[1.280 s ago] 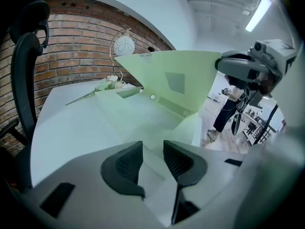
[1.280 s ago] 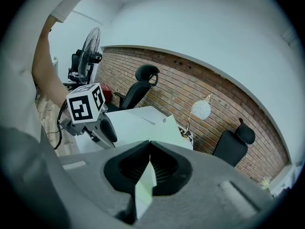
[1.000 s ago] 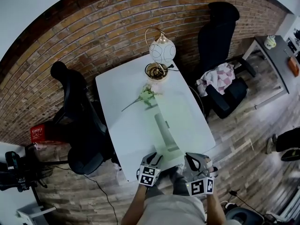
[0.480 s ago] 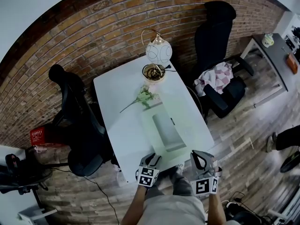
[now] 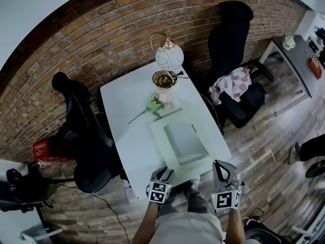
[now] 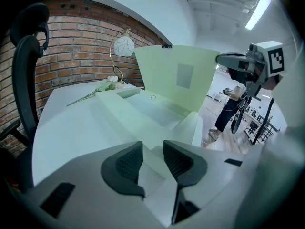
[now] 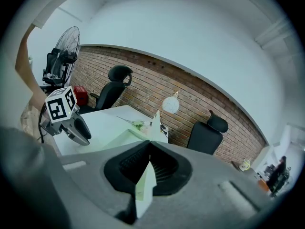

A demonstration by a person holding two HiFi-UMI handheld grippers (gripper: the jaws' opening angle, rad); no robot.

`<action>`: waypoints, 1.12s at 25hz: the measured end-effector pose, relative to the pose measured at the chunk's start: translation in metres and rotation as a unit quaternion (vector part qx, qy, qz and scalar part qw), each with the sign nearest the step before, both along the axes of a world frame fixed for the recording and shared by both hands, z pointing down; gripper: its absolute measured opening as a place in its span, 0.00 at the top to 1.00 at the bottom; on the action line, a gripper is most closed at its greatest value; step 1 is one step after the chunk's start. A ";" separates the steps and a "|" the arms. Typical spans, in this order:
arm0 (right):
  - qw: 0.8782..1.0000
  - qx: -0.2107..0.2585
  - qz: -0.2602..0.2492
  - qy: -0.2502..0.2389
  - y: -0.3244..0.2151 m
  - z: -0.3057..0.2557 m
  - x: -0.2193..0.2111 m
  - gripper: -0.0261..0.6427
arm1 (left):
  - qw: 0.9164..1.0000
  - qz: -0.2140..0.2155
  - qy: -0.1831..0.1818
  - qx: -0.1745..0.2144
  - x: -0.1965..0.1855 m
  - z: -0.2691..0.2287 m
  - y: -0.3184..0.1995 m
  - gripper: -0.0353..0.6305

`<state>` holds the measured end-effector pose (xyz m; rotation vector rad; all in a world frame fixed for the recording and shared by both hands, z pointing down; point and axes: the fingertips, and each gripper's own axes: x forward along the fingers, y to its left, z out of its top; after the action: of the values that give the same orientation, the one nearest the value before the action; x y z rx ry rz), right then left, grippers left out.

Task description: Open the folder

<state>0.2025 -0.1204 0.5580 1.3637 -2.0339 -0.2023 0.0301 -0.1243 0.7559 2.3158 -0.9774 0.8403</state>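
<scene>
A pale green folder (image 5: 184, 142) lies on the white table (image 5: 124, 116) near its front edge. My right gripper (image 5: 222, 168) is shut on the edge of the folder's cover (image 7: 145, 182) and holds it raised. In the left gripper view that cover (image 6: 183, 80) stands up over the open base (image 6: 157, 111), with the right gripper (image 6: 233, 60) at its top edge. My left gripper (image 5: 163, 174) is at the folder's near corner. A corner of the lower sheet fills the narrow gap between its jaws (image 6: 153, 149). The right gripper view shows the left gripper (image 7: 71, 125) at the left.
A globe lamp (image 5: 169, 57) and a flower sprig (image 5: 158, 104) sit on the table's far half. Black office chairs stand left (image 5: 84, 131) and right (image 5: 233, 34) of the table, the right one with a checked cloth (image 5: 233, 85). A brick wall is behind.
My right gripper has drawn back to the right with the cover, and the cover has swung up and open. The left gripper has stayed put.
</scene>
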 end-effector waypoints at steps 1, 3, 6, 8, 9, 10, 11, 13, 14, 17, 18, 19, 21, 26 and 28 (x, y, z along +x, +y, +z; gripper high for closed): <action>1.000 0.000 0.004 -0.001 0.000 -0.001 0.003 0.95 | 1.000 0.000 0.000 0.000 0.000 0.000 0.000 0.74; 1.000 0.002 0.012 -0.001 -0.001 -0.002 0.009 0.95 | 1.000 -0.001 0.000 0.000 0.000 -0.001 0.000 0.74; 1.000 0.008 0.022 -0.001 -0.002 -0.002 0.018 0.95 | 1.000 -0.002 -0.001 0.001 0.000 0.000 0.000 0.74; 1.000 0.012 0.029 -0.001 -0.002 -0.002 0.023 0.95 | 1.000 -0.003 -0.001 0.002 0.000 0.000 0.000 0.74; 0.999 0.013 0.032 -0.002 -0.002 -0.002 0.026 0.95 | 1.000 -0.003 -0.001 0.002 0.000 0.000 0.000 0.74; 0.999 0.014 0.035 -0.002 -0.002 -0.002 0.028 0.95 | 1.000 -0.003 -0.001 0.003 0.000 0.000 0.000 0.74; 0.999 0.014 0.038 -0.002 -0.002 -0.002 0.030 0.95 | 1.000 -0.003 -0.002 0.003 0.000 0.000 0.000 0.74; 0.999 0.015 0.041 -0.002 -0.002 -0.003 0.033 0.95 | 1.000 -0.004 -0.003 0.003 0.000 -0.001 0.000 0.74; 0.999 0.017 0.043 -0.002 -0.002 -0.003 0.035 0.95 | 1.000 -0.004 -0.003 0.002 0.000 -0.001 0.000 0.74; 0.999 0.020 0.049 -0.003 -0.003 -0.002 0.040 0.95 | 1.000 -0.005 -0.005 0.002 0.000 0.000 0.001 0.74; 0.999 0.020 0.051 -0.002 -0.003 -0.001 0.042 0.95 | 1.000 -0.005 -0.006 0.002 0.000 0.001 0.001 0.74; 0.998 0.021 0.052 -0.002 -0.004 -0.001 0.044 0.95 | 1.000 -0.005 -0.006 0.002 0.001 0.001 0.000 0.74; 0.998 0.024 0.055 -0.002 -0.004 -0.002 0.047 0.95 | 1.000 -0.005 -0.006 0.003 0.001 0.001 0.000 0.74; 0.998 0.028 0.062 0.000 -0.005 -0.002 0.051 0.95 | 1.000 -0.004 -0.006 0.003 -0.001 0.000 0.000 0.74; 0.998 0.026 0.065 0.000 -0.005 -0.001 0.053 0.95 | 1.000 -0.004 -0.006 0.003 -0.001 0.000 0.000 0.74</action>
<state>0.2557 -0.1252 0.5572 1.5226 -1.9443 -0.1972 0.0295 -0.1242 0.7561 2.3133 -0.9946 0.8509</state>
